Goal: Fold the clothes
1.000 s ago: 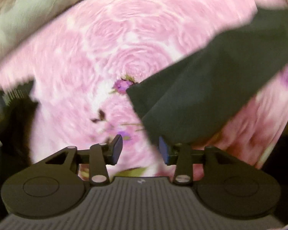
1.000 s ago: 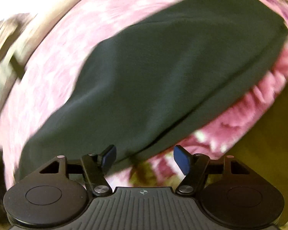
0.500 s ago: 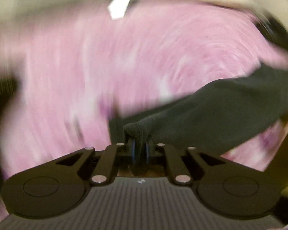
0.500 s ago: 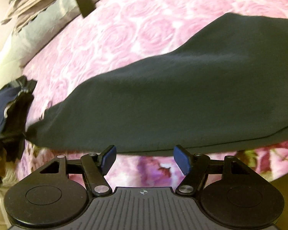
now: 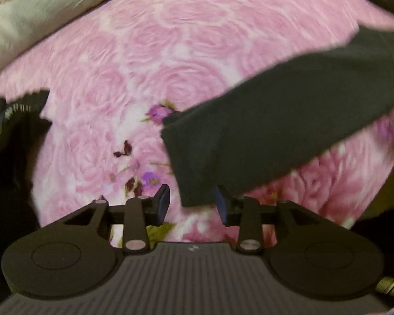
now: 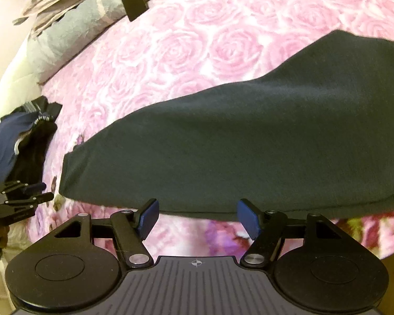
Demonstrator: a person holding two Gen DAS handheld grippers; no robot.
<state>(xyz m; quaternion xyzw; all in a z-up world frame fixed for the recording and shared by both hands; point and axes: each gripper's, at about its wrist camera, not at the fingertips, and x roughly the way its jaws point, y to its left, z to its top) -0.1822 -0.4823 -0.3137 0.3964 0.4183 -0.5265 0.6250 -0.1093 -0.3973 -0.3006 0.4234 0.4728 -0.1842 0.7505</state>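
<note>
Your left gripper (image 5: pixel 191 204), jaws spread and empty, has the long dark-green fabric garment's (image 5: pixel 275 136) narrow end at twelve o'clock on the pink rose-print bedspread (image 5: pixel 170 60), its length running toward two o'clock; your right gripper (image 6: pixel 197 216), also spread, faces its long edge.

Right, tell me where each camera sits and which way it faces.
Left wrist: mounted on the left gripper, looking forward and down over its open jaws at the near corner of the dark garment on the pink rose bedspread.
Right wrist: mounted on the right gripper, jaws open, facing the dark garment's near edge; the left gripper shows at far left.
Shared: garment, bedspread, the dark clothes pile.
</note>
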